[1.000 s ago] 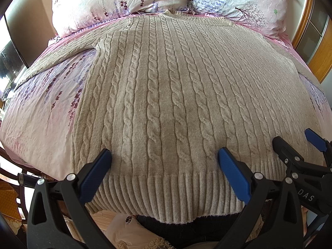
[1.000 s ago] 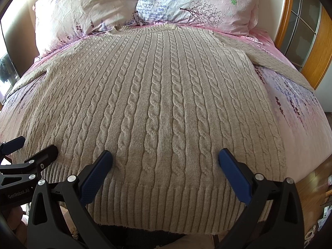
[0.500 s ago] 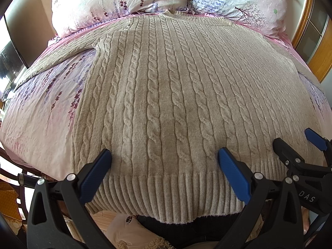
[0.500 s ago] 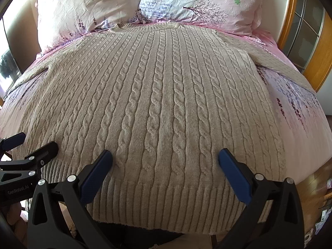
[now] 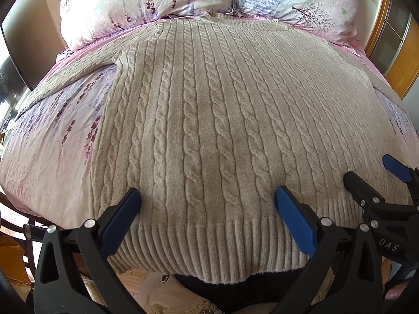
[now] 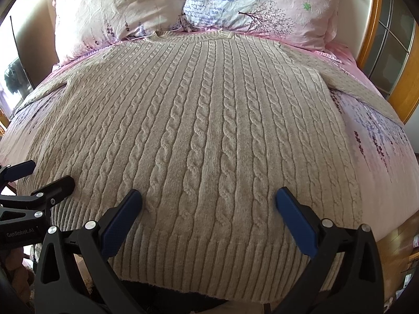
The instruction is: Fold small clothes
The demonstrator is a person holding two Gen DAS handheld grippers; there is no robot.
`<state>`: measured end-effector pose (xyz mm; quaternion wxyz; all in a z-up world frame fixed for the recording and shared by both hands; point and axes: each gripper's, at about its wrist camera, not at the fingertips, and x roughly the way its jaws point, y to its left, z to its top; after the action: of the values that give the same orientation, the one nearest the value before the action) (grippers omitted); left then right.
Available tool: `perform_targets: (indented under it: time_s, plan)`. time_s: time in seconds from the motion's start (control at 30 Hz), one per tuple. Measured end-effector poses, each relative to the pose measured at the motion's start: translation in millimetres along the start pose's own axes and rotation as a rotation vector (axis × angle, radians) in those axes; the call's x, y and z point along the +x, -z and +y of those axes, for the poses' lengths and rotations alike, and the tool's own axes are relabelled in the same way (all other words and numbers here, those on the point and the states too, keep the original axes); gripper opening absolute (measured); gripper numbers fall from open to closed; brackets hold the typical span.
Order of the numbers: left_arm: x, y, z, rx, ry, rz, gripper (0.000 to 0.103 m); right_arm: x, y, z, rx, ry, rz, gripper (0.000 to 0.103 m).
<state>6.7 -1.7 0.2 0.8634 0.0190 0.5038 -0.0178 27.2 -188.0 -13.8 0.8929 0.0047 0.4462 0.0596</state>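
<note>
Both wrist views sit low and close at the sweater's (image 5: 209,130) hem, facing the pillows (image 6: 183,7); they share its cabled middle.

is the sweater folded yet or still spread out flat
Spread flat. The sweater lies face up across the bed, hem nearest, collar at the pillows, both sleeves stretched outward, no fold anywhere.
</note>
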Motion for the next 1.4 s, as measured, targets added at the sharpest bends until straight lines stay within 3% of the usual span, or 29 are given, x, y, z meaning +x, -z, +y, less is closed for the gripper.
perform_targets:
  time_s: [0.4,0.57,0.67,0.73,0.9,1.03,1.17,1.27,1.4]
  plan:
    - [-2.1,-2.0,0.7,0.009,0.021,-0.018,0.101,-0.9,1.5,-0.6,0.025,0.018,-0.042,0.102]
    - [-9.3,-13.3,-3.7,0.047,0.014,-0.091,0.101,-4.6,2.6,-7.4,0.025,-0.037,-0.071,0.102]
    - [-11.4,-23.0,-6.7,0.070,0.035,-0.129,0.101,-8.6,-1.2,-22.7,0.093,-0.121,-0.088,0.102]
    - [-9.6,-30.5,-6.9,0.074,0.074,-0.137,0.101,-10.1,-10.6,-41.9,0.159,-0.177,-0.091,0.102]
    - [-7.2,-48.1,-3.3,0.042,0.178,-0.183,0.101,-13.2,-44.5,-111.2,0.313,-0.114,-0.143,0.091]
    - [-5.1,-62.1,1.2,0.006,0.218,-0.224,0.101,-1.2,-67.3,-188.9,0.504,-0.110,-0.135,0.070]
    - [-0.2,-77.4,6.6,-0.019,0.216,-0.230,0.101,23.4,-78.3,-281.4,0.787,-0.114,-0.100,0.050]
    - [-0.8,-83.7,12.7,-0.036,0.228,-0.253,0.101,35.5,-75.9,-330.8,0.970,-0.114,-0.102,0.047]
    - [1.3,-88.7,20.0,-0.044,0.248,-0.268,0.101,47.7,-79.0,-362.6,1.081,-0.084,-0.109,0.045]
